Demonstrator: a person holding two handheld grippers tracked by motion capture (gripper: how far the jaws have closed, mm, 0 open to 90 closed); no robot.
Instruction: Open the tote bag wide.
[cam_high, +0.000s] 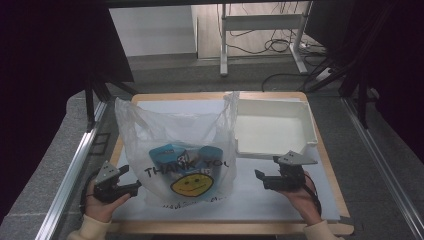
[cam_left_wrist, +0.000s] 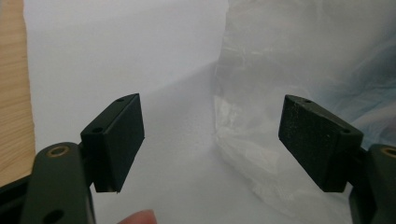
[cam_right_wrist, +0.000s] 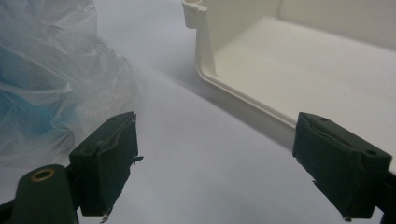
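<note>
**Bag mid-table, both grippers wide and empty**

Plastic bag (cam_high: 177, 150) standing at table (cam_high: 330, 165) centre, toward the near edge (smiley print facing front). Blue items (cam_high: 170, 154) inside, probably two; too blurred through the film to name. Left gripper (cam_high: 131, 186) just beside bag's left lower corner, jaws spread apart, holding nothing. Right gripper (cam_high: 260, 176) near bag's right side, jaws likewise apart, unloaded. White tray (cam_high: 272, 132) at far right corner.

Clear smiley-printed plastic bag (cam_high: 176, 150) stands open mid-table, holding blue items (cam_high: 167, 154)
</note>
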